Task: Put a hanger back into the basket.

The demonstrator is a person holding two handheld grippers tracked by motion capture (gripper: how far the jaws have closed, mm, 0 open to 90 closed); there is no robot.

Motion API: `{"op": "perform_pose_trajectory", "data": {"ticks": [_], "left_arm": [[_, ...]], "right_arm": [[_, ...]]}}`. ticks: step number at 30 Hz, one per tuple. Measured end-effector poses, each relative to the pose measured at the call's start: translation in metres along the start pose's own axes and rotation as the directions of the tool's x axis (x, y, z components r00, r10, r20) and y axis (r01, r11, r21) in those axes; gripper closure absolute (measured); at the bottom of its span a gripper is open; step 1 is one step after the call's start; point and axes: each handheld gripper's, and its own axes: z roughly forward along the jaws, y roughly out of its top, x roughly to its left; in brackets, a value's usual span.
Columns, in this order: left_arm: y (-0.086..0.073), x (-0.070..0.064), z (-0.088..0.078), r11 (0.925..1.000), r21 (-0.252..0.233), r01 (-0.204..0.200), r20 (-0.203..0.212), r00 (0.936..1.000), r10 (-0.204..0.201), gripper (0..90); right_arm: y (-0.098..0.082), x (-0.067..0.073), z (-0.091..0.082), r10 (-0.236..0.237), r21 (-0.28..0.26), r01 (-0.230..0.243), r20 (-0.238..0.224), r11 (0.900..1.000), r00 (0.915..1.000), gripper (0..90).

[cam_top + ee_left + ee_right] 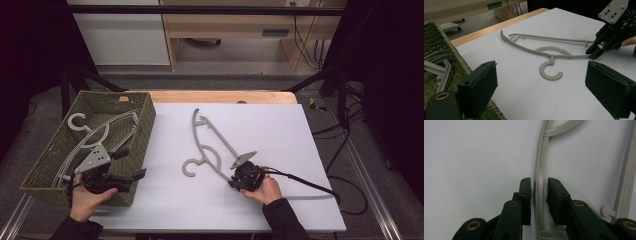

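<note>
A grey plastic hanger (202,145) lies flat on the white sheet (280,130), its hook toward the near side. My right gripper (233,182) is down at the hanger's near-right end. In the right gripper view its jaws stand slightly apart on either side of the hanger's arm (539,170), and the pads do not press on it. From the left gripper view, that right gripper (596,51) rests at the hanger's (551,56) end. My left gripper (132,164) hovers over the basket's near corner, open (541,66) with nothing between its pads.
A woven olive basket (145,125) stands at the left of the table with more grey hangers (92,132) inside. The right gripper's cable (310,187) trails off to the right across the sheet. A wooden table edge (220,96) runs along the far side.
</note>
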Motion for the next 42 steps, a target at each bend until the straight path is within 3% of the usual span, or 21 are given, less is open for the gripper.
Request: {"op": "perform_pose_trajectory", "data": {"ticks": [4, 6, 9, 12, 14, 15, 20, 31, 36, 42], "left_arm": [[0.000, 0.000, -0.001, 1.0000, -0.005, 0.001, -0.001, 1.0000, -0.001, 10.3], [0.000, 0.000, 0.000, 1.0000, -0.001, 0.003, -0.001, 1.0000, -0.003, 10.4], [0.000, 0.000, 0.000, 1.0000, 0.000, -0.001, 0.001, 1.0000, 0.001, 10.4], [0.000, 0.001, -0.001, 1.0000, -0.005, 0.001, 0.000, 1.0000, -0.001, 10.4], [0.000, 0.001, -0.001, 1.0000, -0.006, 0.002, -0.002, 1.0000, -0.002, 10.4], [0.000, 0.001, -0.002, 1.0000, -0.008, 0.003, -0.002, 1.0000, -0.003, 10.4], [0.001, 0.000, -0.002, 1.0000, -0.009, -0.001, -0.002, 1.0000, 0.001, 10.4], [0.004, -0.003, -0.002, 0.9998, -0.009, -0.016, 0.005, 0.9999, 0.016, 10.4], [0.006, -0.004, -0.001, 0.9996, -0.008, -0.026, 0.009, 0.9996, 0.026, 10.4], [0.013, -0.008, 0.001, 0.9986, 0.000, -0.053, 0.023, 0.9983, 0.053, 10.4]], "right_arm": [[0.001, 0.001, 0.001, 0.013, 0.004, -0.013, 0.009, 1.000, 0.9999, 81.9], [0.001, 0.002, 0.001, 0.025, 0.006, -0.025, 0.014, 1.000, 0.9996, 82.2], [0.002, -0.002, 0.000, 0.037, 0.008, -0.037, -0.020, 0.999, 0.9991, 82.6], [0.002, -0.004, -0.001, 0.028, -0.001, -0.028, -0.012, 1.000, 0.9995, 82.8], [0.003, -0.004, -0.005, 0.045, -0.021, -0.045, -0.017, 0.999, 0.9989, 82.8], [0.004, -0.005, -0.011, 0.044, -0.063, -0.046, -0.031, 0.997, 0.9985, 82.9], [0.006, -0.008, -0.028, 0.040, -0.117, -0.044, -0.038, 0.992, 0.9985, 83.0], [0.012, -0.009, -0.069, 0.021, -0.262, -0.052, -0.119, 0.964, 0.9927, 83.2], [0.017, -0.005, -0.077, 0.003, -0.283, -0.039, -0.128, 0.958, 0.9918, 83.2], [0.021, -0.003, -0.089, -0.035, -0.323, -0.025, -0.177, 0.946, 0.9836, 83.1]]}}
